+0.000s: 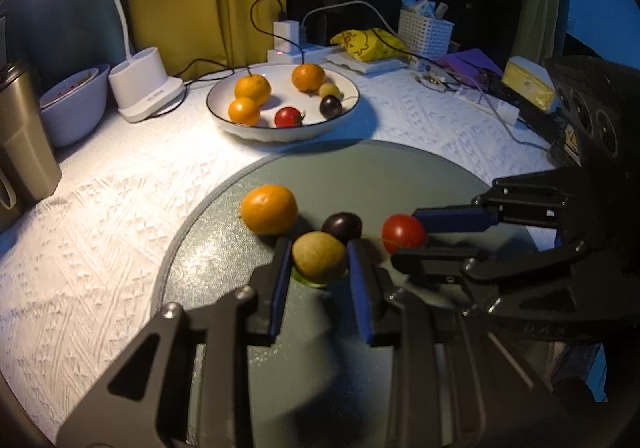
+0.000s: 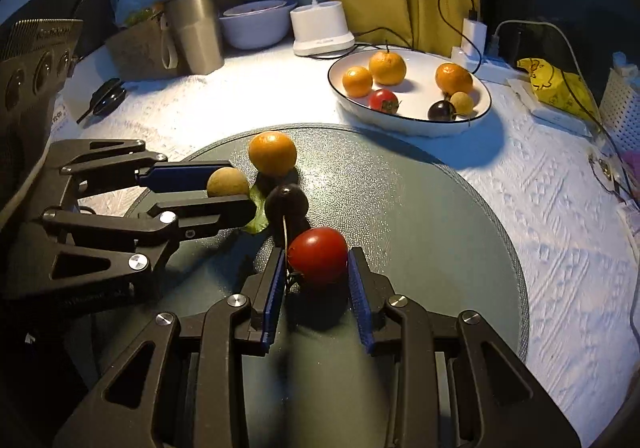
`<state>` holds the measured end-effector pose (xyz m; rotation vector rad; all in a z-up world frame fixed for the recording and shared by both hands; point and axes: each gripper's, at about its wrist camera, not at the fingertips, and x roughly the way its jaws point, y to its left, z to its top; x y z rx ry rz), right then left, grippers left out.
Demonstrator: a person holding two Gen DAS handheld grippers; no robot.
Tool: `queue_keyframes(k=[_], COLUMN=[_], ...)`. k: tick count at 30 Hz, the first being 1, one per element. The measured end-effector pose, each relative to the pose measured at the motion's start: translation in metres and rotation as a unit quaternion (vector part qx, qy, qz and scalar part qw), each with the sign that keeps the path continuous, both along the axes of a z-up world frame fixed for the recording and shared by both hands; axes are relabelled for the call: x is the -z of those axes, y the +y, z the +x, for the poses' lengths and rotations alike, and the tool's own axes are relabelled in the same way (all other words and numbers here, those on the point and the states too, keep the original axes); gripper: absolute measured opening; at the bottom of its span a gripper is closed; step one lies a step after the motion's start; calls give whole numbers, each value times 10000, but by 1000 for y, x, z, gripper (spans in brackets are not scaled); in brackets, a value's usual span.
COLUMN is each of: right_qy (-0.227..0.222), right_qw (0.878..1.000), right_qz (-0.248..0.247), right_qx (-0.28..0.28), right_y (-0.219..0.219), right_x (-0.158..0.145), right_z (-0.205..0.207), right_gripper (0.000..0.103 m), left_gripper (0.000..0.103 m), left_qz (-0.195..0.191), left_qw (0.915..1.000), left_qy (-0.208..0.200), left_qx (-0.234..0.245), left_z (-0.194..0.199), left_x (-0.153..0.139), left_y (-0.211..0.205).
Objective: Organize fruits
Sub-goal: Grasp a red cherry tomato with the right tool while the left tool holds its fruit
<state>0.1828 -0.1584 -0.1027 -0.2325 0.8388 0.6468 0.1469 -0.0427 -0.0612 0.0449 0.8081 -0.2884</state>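
On the round grey mat [image 1: 360,176] lie an orange [image 1: 269,209], a dark plum-like fruit [image 1: 342,226], a tan round fruit [image 1: 319,257] and a red tomato [image 1: 403,233]. My left gripper [image 1: 319,260] straddles the tan fruit [image 2: 228,181], pads close to its sides with small gaps. My right gripper [image 2: 318,262] straddles the red tomato [image 2: 318,255], pads just off its sides. Both fruits rest on the mat [image 2: 420,208]. The white plate [image 1: 348,86] behind holds three oranges, a tomato, a dark fruit and a small tan fruit.
A white lamp base [image 1: 142,82], a white bowl [image 1: 76,104] and a steel tumbler [image 1: 22,136] stand left of the plate [image 2: 484,96]. A power strip with cables [image 1: 288,48], a yellow bag [image 1: 368,44] and a white basket [image 1: 425,28] sit behind.
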Motion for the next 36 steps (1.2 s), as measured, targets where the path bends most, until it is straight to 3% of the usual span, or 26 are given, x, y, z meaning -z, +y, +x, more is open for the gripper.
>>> queue_keyframes(k=[11,36], right_qy=[-65,359], right_qw=[9994,9969], right_qz=[327,609], right_qx=[114,-347], right_y=[-17,2], right_x=[-16,3], right_z=[-6,9], right_gripper=[34,34], left_gripper=[29,29], left_qz=[-17,6], left_qw=[10000,10000], left_qy=[-48,8], left_qx=[-13,-5], left_z=[-7,-1], left_x=[-5,-2], left_y=[1,-1])
